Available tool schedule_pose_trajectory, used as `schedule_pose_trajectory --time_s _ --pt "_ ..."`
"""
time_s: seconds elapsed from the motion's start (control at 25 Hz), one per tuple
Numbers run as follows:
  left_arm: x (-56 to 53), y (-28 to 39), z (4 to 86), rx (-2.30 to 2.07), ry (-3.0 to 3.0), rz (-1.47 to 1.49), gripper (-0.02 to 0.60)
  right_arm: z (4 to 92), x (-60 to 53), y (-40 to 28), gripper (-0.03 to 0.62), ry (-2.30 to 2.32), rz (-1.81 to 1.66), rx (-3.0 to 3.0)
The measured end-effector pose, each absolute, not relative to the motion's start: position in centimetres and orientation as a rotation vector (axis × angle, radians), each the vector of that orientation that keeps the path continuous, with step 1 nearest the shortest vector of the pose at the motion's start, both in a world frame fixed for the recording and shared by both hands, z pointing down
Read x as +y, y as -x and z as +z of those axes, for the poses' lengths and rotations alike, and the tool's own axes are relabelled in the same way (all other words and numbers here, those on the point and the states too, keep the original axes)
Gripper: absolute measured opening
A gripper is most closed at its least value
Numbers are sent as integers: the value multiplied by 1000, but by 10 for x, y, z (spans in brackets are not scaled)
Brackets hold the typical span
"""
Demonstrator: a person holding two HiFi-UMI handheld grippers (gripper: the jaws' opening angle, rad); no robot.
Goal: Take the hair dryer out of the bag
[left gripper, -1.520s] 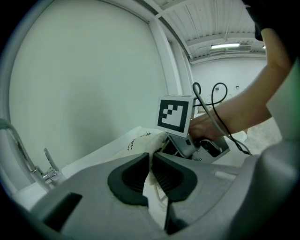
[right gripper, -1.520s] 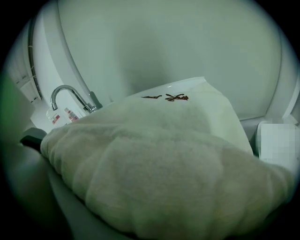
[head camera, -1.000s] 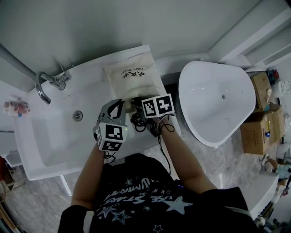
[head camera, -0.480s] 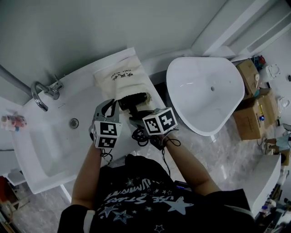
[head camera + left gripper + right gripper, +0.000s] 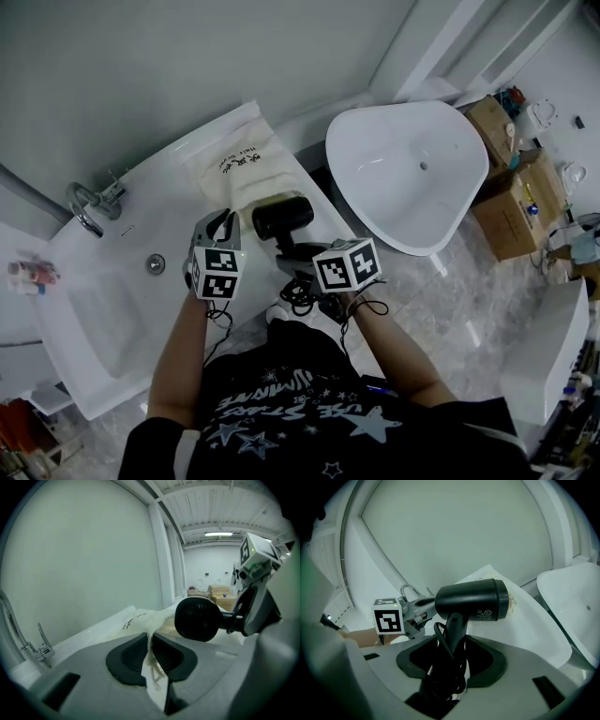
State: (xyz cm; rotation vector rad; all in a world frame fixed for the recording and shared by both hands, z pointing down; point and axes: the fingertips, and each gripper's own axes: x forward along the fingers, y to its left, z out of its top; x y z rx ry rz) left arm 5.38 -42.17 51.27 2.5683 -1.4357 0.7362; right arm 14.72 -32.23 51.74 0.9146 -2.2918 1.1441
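The black hair dryer (image 5: 281,217) is out of the cream cloth bag (image 5: 236,169), its barrel just in front of the bag's mouth. My right gripper (image 5: 294,257) is shut on the dryer's handle (image 5: 453,629), and the black cord (image 5: 443,679) hangs bunched between the jaws. My left gripper (image 5: 223,225) is shut on the bag's near edge; cloth and drawstring (image 5: 151,662) are pinched between its pads. The left gripper view shows the dryer's round back grille (image 5: 197,619) beside the bag (image 5: 140,619), which lies flat on the white counter.
A sink basin (image 5: 94,291) with a chrome faucet (image 5: 86,202) lies to the left of the bag. A large white tub (image 5: 403,169) stands to the right. Cardboard boxes (image 5: 511,183) sit on the floor further right.
My right gripper has drawn the hair dryer back and to the right, out of the bag's mouth, lifting it a little. My left gripper has stayed put on the bag's edge.
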Motion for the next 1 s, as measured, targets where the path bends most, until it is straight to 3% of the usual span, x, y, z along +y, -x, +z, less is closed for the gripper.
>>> schedule_pose_trajectory --time_s 0.08,0.16,0.24,1.0 --pt "-414 -50 510 -1429 -2596 717 50 510 -314 -145 189 -952 1149 -2313" --pt "-404 -46 507 -1423 -2622 700 135 503 -306 -140 189 -988 1146 -2341" --pt "-394 -41 503 -1414 -2642 685 174 494 -300 -135 189 -1023 1145 -2365" --pt "-197 116 461 -1407 -2708 476 172 440 -191 -25 189 -1306 963 -2585"
